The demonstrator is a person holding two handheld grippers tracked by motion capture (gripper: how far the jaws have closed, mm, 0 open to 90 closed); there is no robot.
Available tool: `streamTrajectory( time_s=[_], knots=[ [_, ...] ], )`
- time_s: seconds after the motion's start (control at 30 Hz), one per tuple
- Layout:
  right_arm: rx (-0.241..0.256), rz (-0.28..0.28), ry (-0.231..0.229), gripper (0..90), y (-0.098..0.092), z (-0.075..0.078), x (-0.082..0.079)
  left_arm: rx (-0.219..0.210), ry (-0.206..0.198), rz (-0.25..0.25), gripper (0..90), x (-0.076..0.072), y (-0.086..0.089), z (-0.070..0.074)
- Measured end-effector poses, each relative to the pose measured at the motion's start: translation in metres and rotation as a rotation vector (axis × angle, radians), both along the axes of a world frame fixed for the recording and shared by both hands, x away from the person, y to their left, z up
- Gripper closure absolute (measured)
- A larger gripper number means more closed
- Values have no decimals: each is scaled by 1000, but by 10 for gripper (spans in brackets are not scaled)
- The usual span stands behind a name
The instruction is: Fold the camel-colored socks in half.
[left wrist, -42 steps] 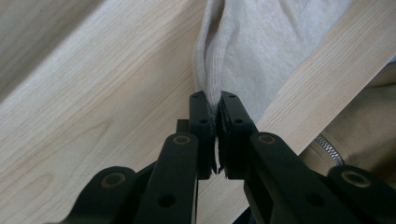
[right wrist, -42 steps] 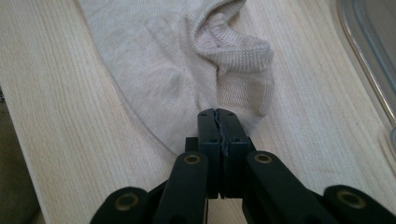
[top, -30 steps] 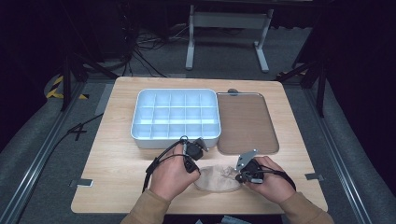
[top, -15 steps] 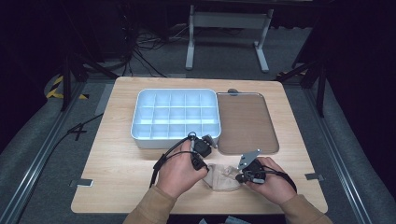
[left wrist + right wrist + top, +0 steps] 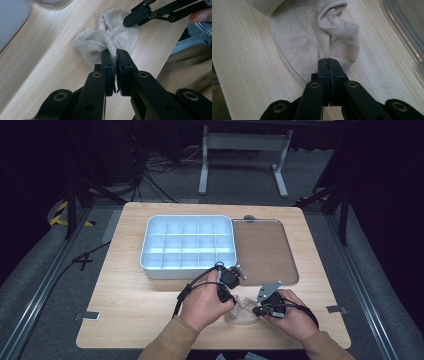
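1. Nearest the table's front edge: left gripper [image 5: 116,53] has its jaws pressed together on a fold of the beige sock [image 5: 110,37]; fabric is visibly pinched between the pads in the left gripper view.
2. Right gripper [image 5: 328,62] likewise has its jaws clamped on the sock [image 5: 312,32], at the hem nearest the person. A thin line of cloth shows between the pads in the right gripper view.
3. Sock position: lying on the wooden table [image 5: 130,305], near the front edge, between the two hands in the high view [image 5: 243,311]. It is bunched, with the ribbed cuff [image 5: 342,23] folded over on itself. Most of the fabric rests on the wood; whether any part is lifted, I cannot tell.
4. Just beyond the sock: the clear flat lid [image 5: 262,250], lying right of centre. Its rim shows at the edge of the right gripper view [image 5: 402,30]. Sock and lid are close but apart.
5. Farther back, left of the lid and touching or nearly so: white compartment tray [image 5: 187,245], a grid of cells, all appearing vacant.
6. Progress, as judged: both grasps are secured, so the pick-up stage looks done. Left to do, probably: fold or roll the sock compact, carry it to a cell, release. Nothing is in the tray yet, so the task reads as early.
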State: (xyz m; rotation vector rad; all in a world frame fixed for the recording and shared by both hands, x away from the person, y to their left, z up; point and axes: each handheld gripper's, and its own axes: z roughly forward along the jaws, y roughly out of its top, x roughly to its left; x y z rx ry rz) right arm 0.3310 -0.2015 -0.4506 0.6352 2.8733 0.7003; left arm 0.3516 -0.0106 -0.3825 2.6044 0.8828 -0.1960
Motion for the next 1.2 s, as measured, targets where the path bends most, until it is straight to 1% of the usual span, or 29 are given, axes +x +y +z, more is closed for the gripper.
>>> streamTrajectory(
  time_s=[0.07,0.2,0.27,0.3,0.4,0.47,0.57,0.6,0.63,0.7,0.8,0.9,0.97,1.0,1.03,1.07,1.13,1.2],
  knots=[
    [6,1,3,895,0,0,0,-8,3,-11,851,0,-5,-2],
    [10,-4,-3,894,-1,-1,-1,-1,3,-27,850,0,-12,-5],
    [18,-2,-1,894,-2,-1,-1,-6,-4,-36,849,1,-15,-5],
    [15,-5,-7,895,-2,-1,-1,-7,-1,-40,849,1,-17,-6],
    [24,-8,1,894,-3,-1,-1,-16,0,-52,849,0,-20,-6],
    [31,-12,7,894,-3,-2,-1,-29,10,-64,849,0,-25,-6],
    [38,-12,7,894,-4,-2,-1,-29,8,-78,849,1,-29,-8],
    [41,-8,7,894,-5,-2,-1,-28,9,-75,849,2,-31,-9],
    [37,-8,-3,893,-4,-2,-2,-22,7,-78,848,3,-32,-11],
    [40,-12,-9,892,-4,-3,-3,-16,17,-77,848,5,-34,-15],
    [41,4,-21,890,-5,-3,-3,-6,19,-71,848,8,-36,-22],
    [60,0,-18,881,-8,-2,-4,-2,10,-60,850,12,-36,-25],
    [70,-3,-17,862,-9,-2,-4,0,17,-57,850,12,-35,-25],
    [75,-4,-14,852,-10,-1,-5,-10,12,-58,849,13,-35,-25],
    [84,-16,-18,850,-10,1,-6,-15,14,-58,848,12,-35,-25],
    [88,-20,-25,850,-11,3,-6,-29,17,-64,849,12,-35,-25],
    [107,-29,-34,845,-13,8,-7,-33,20,-62,846,9,-37,-24],
    [118,-37,-43,842,-17,15,-8,-47,18,-75,830,9,-37,-24]
  ],
)
